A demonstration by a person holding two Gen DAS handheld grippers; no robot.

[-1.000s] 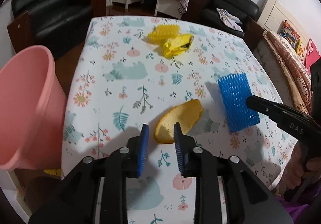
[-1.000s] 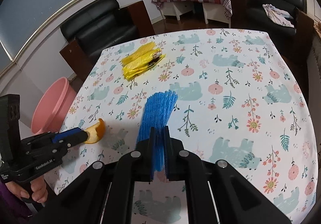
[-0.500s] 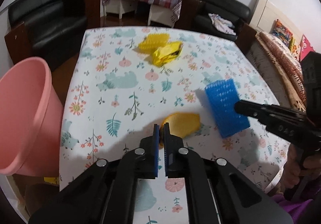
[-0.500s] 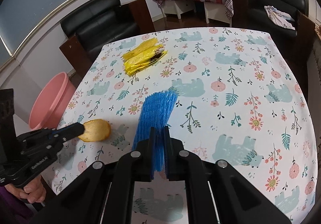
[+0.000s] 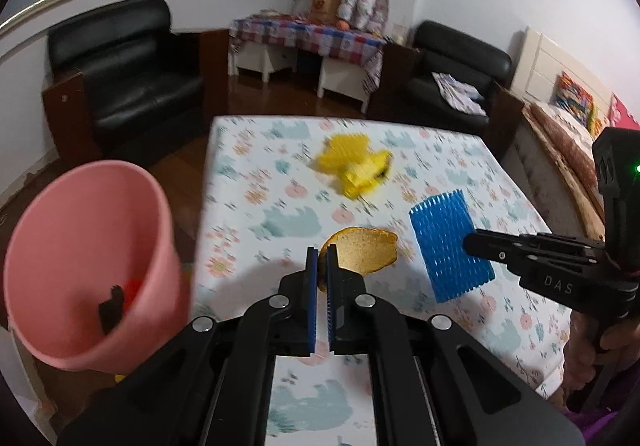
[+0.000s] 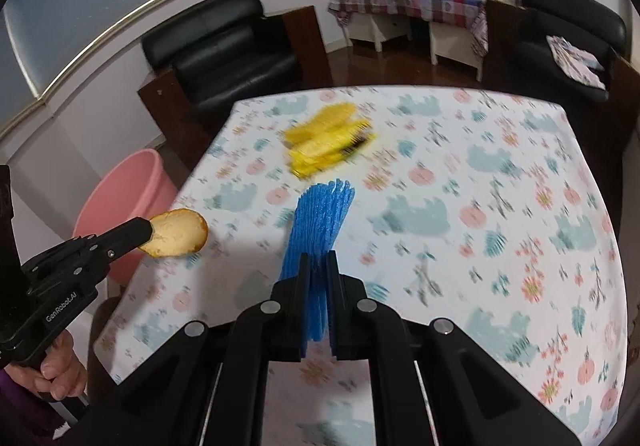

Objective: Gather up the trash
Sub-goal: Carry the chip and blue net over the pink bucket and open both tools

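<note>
My left gripper (image 5: 322, 258) is shut on the edge of an orange peel (image 5: 366, 251), which hangs above the floral tablecloth (image 5: 280, 222). The right wrist view shows that same peel (image 6: 178, 232) held at the left gripper's tip (image 6: 148, 233). A blue foam fruit net (image 6: 322, 220) is pinched in my right gripper (image 6: 319, 266), lifted off the cloth. In the left wrist view the blue net (image 5: 450, 244) hangs from the right gripper (image 5: 470, 242). A yellow foam net and a yellow wrapper (image 5: 356, 166) lie together at the far middle of the table.
A pink bin (image 5: 88, 266) stands on the floor off the table's left edge, with dark and red scraps inside. Black armchairs (image 5: 132, 86) and a low table with a checked cloth (image 5: 308, 38) stand beyond. A person's hand (image 6: 56, 370) grips the left handle.
The left jaws closed on the orange peel and lifted it off the table. The right gripper has raised the blue net clear of the cloth.
</note>
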